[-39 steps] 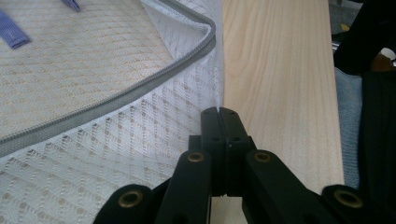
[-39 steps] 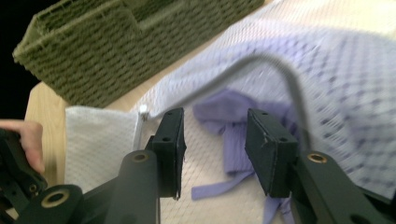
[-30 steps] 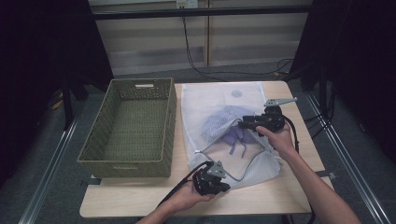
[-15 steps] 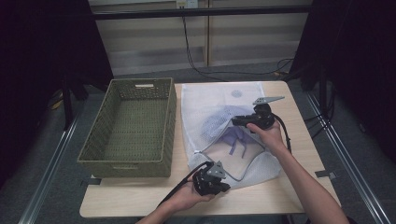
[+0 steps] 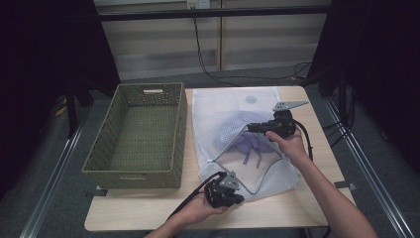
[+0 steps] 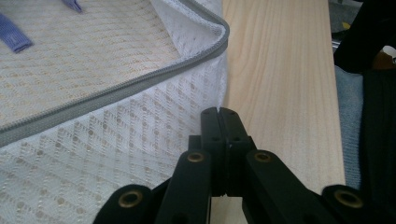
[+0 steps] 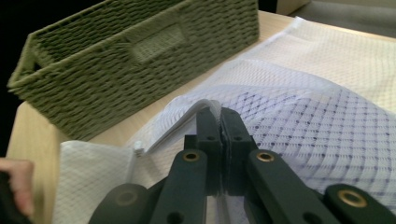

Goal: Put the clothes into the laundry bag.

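Note:
A white mesh laundry bag (image 5: 223,114) lies on the wooden table (image 5: 322,158) with a purple garment (image 5: 247,146) inside its unzipped mouth. My right gripper (image 5: 250,128) is at the mouth's upper flap. Its jaws have just been closing and now pinch the white mesh (image 7: 187,116) between them, as the right gripper (image 7: 219,114) view shows. My left gripper (image 5: 241,198) rests at the bag's near edge. In the left gripper (image 6: 223,112) view its jaws are shut at the mesh corner beside the grey zipper (image 6: 116,91). A purple strap (image 6: 14,39) shows through the mesh.
A green woven basket (image 5: 133,173) stands empty on the table's left half, close beside the bag; its handled end wall (image 7: 116,70) is ahead of my right gripper. Bare wood (image 6: 280,93) runs along the bag's near side. Metal rails flank the table on the floor.
My right gripper has moved left to the bag's mouth and shut on its upper flap, which now stands slightly raised. The left gripper has stayed put.

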`<move>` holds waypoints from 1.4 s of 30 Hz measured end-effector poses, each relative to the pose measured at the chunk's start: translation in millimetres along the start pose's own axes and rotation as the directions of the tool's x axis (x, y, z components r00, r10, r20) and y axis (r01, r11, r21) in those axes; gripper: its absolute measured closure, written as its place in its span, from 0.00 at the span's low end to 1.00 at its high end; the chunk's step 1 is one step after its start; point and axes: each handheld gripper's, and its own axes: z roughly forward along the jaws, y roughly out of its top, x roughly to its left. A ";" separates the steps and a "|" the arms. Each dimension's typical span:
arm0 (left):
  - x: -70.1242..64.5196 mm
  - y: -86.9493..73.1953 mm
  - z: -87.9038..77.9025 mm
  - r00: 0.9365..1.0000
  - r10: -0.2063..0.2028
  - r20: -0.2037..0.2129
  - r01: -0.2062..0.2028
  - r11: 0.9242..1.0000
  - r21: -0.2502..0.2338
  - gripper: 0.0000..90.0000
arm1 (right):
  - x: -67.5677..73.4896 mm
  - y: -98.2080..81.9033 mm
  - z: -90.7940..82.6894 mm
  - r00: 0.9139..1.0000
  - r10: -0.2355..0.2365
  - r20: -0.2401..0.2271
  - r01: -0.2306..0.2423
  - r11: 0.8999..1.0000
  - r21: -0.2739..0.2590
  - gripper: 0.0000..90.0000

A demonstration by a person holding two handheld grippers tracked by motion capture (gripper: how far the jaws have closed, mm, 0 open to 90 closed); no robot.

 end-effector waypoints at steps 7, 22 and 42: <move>0.1 1.2 -1.9 1.000 0.009 -0.009 -0.009 0.999 0.030 1.00 | 20.5 1.4 -9.2 0.998 -0.049 -0.039 0.049 0.999 -0.001 0.98; 0.0 0.7 -1.3 1.000 0.005 -0.006 -0.005 1.000 0.020 1.00 | 41.9 -11.4 -19.9 0.993 -0.085 -0.082 0.087 0.996 0.020 0.98; -0.6 0.8 -0.8 1.000 0.007 -0.007 -0.006 1.000 0.014 1.00 | 46.8 -39.2 -24.0 0.992 -0.073 -0.103 0.080 0.994 0.072 0.97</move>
